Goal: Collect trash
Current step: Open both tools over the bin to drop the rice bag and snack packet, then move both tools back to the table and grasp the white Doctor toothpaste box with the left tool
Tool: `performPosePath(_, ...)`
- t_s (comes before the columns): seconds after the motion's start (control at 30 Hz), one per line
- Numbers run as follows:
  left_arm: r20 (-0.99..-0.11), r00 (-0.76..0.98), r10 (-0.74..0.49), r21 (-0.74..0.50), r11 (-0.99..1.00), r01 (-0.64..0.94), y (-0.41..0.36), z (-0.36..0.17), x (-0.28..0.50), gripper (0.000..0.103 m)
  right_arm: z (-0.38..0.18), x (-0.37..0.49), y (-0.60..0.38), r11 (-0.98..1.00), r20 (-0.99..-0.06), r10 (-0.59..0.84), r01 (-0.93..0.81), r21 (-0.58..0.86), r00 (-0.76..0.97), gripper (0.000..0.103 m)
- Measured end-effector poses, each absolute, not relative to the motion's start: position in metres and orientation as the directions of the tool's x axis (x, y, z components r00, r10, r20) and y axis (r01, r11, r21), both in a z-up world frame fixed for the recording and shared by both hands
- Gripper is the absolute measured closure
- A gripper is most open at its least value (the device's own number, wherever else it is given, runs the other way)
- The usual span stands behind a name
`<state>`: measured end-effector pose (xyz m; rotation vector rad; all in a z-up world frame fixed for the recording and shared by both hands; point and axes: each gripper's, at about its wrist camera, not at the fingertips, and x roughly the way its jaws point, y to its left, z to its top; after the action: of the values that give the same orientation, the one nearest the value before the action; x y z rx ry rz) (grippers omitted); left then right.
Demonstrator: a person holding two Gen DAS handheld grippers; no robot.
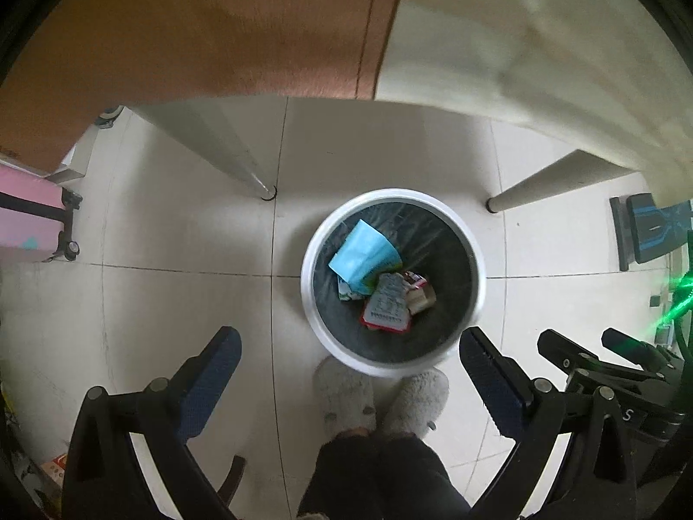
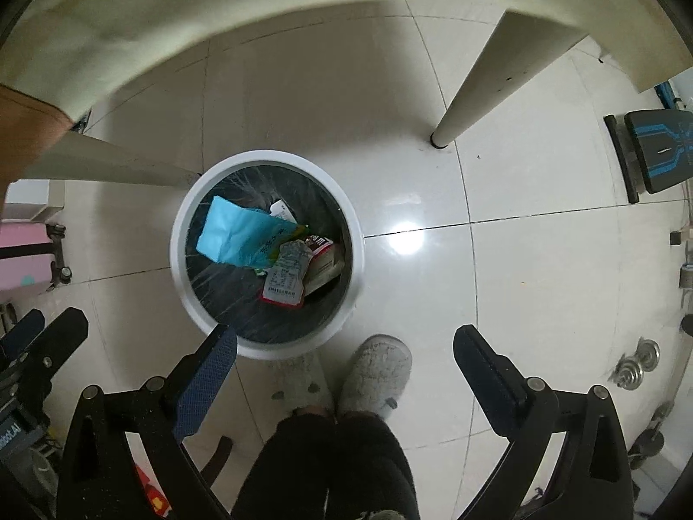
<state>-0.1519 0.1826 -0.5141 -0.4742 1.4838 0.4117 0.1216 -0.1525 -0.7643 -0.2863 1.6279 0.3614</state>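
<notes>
**Both hand-held grippers hanging open above the trash bin**

I am holding the left hand-held gripper (image 1: 348, 383) pointing straight down over the tiled floor (image 1: 182, 234), its blue-padded jaws spread wide with nothing between them. I am keeping the right hand-held gripper (image 2: 344, 383) beside it, likewise released and empty; its black frame is showing at the right edge of the left wrist view.

Below, the white trash bin (image 1: 478, 277), lined with a dark bag, is standing on the floor just in front of my slippers (image 1: 346, 394) and near two pale bench legs (image 1: 225, 147). Inside it, a light blue packet (image 1: 361, 251) is leaning against the wall farthest from my slippers, touching a red-edged printed wrapper (image 1: 386, 303) and a smaller red-and-white carton (image 1: 420, 292) near the middle.

As I am judging it, the drop step is finishing: the collected pieces are lying in the bin and neither gripper is carrying anything. The next move is calling for me to lift both grippers clear of the bin, turn toward the bench edge above, and look for any remaining trash there; whether any is left I cannot tell, since the bench top (image 1: 519, 34) is appearing only as a blurred strip.
</notes>
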Motion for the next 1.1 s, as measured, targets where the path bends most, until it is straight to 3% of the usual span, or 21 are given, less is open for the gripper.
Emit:
performPosePath(0.3, -0.998, 0.027, -0.054, -0.060, 0.834, -0.548, 0.171, -0.463, -0.166, 0.000, -0.685, 0.106, -0.163, 0.911, -0.998, 0.024, -0.409, 0.047, -0.060, 0.002)
performPosePath(0.67, -0.997, 0.057, -0.057, -0.079, 0.847, -0.526, 0.160, -0.356, -0.179, 0.000, -0.548, 0.090, -0.176, 0.908, -0.998, 0.054, -0.415, 0.057, -0.020, 0.002)
performPosePath(0.87, -0.997, 0.083, -0.004, -0.046, 0.858, -0.511, 0.159, -0.290, -0.179, 0.000, -0.470, 0.083, -0.180, 0.905, -0.996, 0.092, -0.417, 0.086, -0.007, 0.002)
performPosePath(1.1, -0.965, 0.241, 0.105, -0.032, 0.862, -0.505, 0.174, -0.205, -0.153, 0.000, -0.374, 0.103, -0.187, 0.916, -0.976, 0.208, -0.360, 0.175, 0.056, 0.002)
